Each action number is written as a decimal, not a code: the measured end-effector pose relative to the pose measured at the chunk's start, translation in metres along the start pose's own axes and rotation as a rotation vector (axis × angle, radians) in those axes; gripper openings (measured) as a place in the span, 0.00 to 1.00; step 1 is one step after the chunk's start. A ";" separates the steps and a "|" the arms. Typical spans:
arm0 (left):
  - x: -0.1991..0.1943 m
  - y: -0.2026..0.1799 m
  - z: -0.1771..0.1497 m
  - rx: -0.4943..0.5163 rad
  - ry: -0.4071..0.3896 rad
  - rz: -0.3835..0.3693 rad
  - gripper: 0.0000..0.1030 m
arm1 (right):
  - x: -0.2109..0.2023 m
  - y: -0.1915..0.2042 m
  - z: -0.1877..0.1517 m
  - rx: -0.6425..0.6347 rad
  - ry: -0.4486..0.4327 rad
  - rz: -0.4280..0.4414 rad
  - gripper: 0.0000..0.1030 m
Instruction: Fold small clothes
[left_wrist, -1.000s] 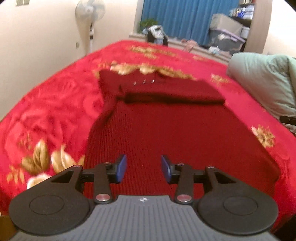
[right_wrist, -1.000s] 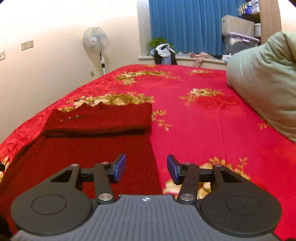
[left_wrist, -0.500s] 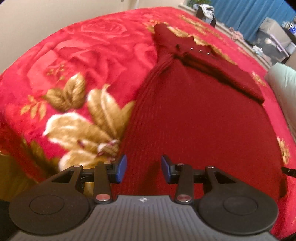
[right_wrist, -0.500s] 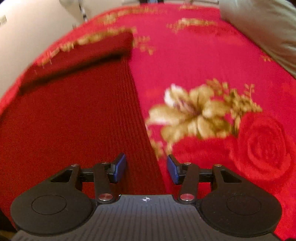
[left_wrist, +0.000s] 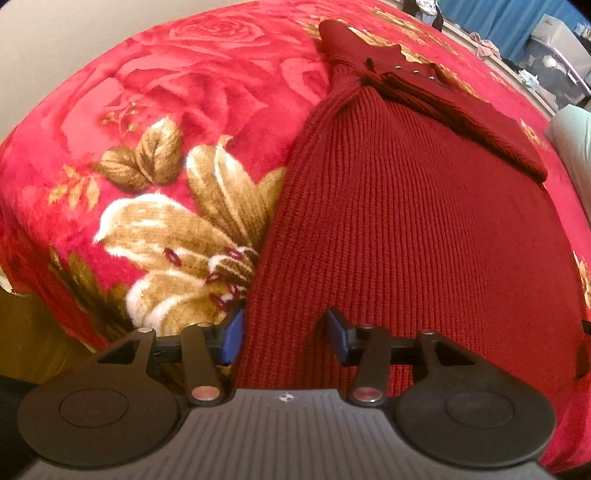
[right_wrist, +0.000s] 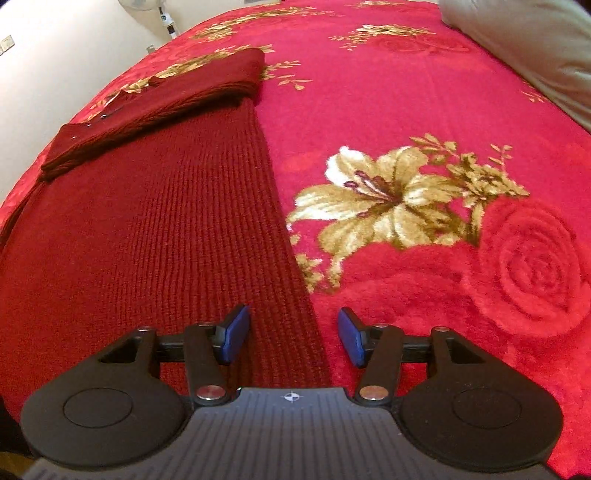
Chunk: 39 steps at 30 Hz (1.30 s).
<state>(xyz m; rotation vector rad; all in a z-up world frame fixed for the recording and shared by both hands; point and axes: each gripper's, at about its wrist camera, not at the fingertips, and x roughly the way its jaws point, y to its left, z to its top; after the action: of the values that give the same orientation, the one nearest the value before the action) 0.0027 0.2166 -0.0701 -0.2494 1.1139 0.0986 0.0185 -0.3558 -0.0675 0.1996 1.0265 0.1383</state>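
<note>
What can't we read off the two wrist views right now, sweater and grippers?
- Sweater bottom hem: both views, hidden under the gripper bodies.
- Sleeves: folded under the top flap, not traceable.
- Left gripper, right gripper: jaws opening over the sweater's side edges; whether the pads touch the knit is unclear.
- Small studs near the collar: too small to identify.

This was a home bedroom. A bed was covered by a plush red blanket with gold lily and rose patterns (right_wrist: 424, 122), and a pale green padded quilt (right_wrist: 535, 48) was bunched at its far side. Blue curtains (left_wrist: 491, 14) hung beyond a cluttered sill, a white pedestal fan (right_wrist: 162, 14) stood by the cream wall, and grey plastic storage boxes (left_wrist: 554, 51) were stacked in the corner.
</note>
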 end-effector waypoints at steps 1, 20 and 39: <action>0.000 -0.002 0.000 0.013 -0.004 0.000 0.46 | 0.000 0.001 -0.001 -0.004 -0.001 0.010 0.51; -0.018 -0.017 -0.005 0.088 -0.096 -0.029 0.12 | -0.006 0.010 -0.002 -0.026 -0.014 0.072 0.12; -0.003 -0.016 -0.007 0.067 -0.050 -0.012 0.19 | -0.008 0.017 -0.005 -0.047 -0.024 0.090 0.13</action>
<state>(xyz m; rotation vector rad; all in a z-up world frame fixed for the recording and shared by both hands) -0.0014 0.1993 -0.0680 -0.1930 1.0643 0.0562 0.0102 -0.3404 -0.0596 0.2039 0.9897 0.2406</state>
